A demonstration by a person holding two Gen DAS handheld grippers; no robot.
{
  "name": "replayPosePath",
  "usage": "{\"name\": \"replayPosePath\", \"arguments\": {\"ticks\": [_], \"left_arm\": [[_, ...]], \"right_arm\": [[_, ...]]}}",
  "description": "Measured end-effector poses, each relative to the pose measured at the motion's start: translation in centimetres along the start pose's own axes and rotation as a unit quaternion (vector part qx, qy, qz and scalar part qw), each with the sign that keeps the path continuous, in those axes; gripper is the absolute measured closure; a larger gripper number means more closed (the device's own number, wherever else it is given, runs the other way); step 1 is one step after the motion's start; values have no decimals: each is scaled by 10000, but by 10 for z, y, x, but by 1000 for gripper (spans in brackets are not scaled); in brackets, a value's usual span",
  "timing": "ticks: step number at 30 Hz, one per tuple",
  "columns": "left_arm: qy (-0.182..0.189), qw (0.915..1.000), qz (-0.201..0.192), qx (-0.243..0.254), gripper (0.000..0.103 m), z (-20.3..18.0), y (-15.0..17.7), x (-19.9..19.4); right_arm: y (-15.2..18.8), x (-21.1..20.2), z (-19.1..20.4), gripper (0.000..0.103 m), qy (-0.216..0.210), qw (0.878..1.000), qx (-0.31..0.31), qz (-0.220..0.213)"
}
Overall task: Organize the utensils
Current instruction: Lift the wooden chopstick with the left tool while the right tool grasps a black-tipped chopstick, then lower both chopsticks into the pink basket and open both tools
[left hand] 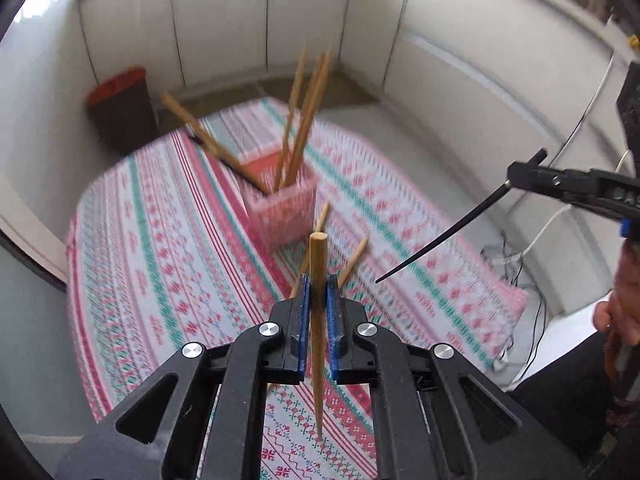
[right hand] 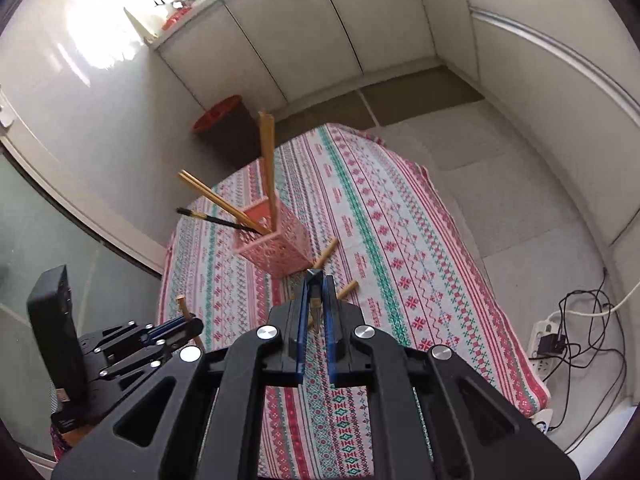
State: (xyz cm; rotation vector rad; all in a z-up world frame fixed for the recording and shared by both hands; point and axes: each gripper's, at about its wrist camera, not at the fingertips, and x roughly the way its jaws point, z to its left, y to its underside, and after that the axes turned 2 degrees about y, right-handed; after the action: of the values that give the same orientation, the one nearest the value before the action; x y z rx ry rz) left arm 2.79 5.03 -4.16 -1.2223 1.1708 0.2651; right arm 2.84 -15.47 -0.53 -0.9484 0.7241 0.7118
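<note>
Clamped between the blue pads of the left gripper [left hand: 318,292] is a wooden chopstick [left hand: 318,320], held upright with its thin tip pointing down toward the tablecloth [left hand: 160,264] and its blunt end up. Off to the right in that view, the right gripper [left hand: 516,178] is closed on a black chopstick [left hand: 440,240] that slants down toward the cloth; from the right wrist only the dark butt of it shows between the jaws. Farther off, near the middle of the table, stands the pink basket [right hand: 276,248], already holding several wooden chopsticks and one black one, some leaning left, some nearly upright. Two or three wooden chopsticks [right hand: 326,254] lie loose on the cloth just near of the basket. So the job looks well past halfway: most sticks are in, two are in hand and need dropping into the basket, and the few loose ones are left to pick up
</note>
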Motion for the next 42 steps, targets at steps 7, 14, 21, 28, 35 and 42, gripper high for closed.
{"name": "replayPosePath", "arguments": {"ticks": [7,14,21,28,35,42], "left_arm": [[-11,9923,-1214,-251,97,4,-41,-71],[-304,9746,-2126,-636,97,11,-87,-95],[-452,9699,-2227,-877,97,22,-107,-80],[-543,9669,-2300,-967,96,25,-121,-69],[-756,9661,-2115,-1273,59,42,-118,-54],[-876,9520,-2488,-1555,41,55,-108,-84]], "right_arm": [[-38,-64,28,96,-534,9950,-74,-844],[-83,-85,57,96,-653,9853,-175,-1571],[-102,-54,53,96,-730,9869,-62,-1440],[-114,-21,50,96,-730,9896,27,-1239],[-118,-2,55,96,-662,9916,-14,-1113],[-115,11,65,96,-590,9929,-93,-1024]]}}
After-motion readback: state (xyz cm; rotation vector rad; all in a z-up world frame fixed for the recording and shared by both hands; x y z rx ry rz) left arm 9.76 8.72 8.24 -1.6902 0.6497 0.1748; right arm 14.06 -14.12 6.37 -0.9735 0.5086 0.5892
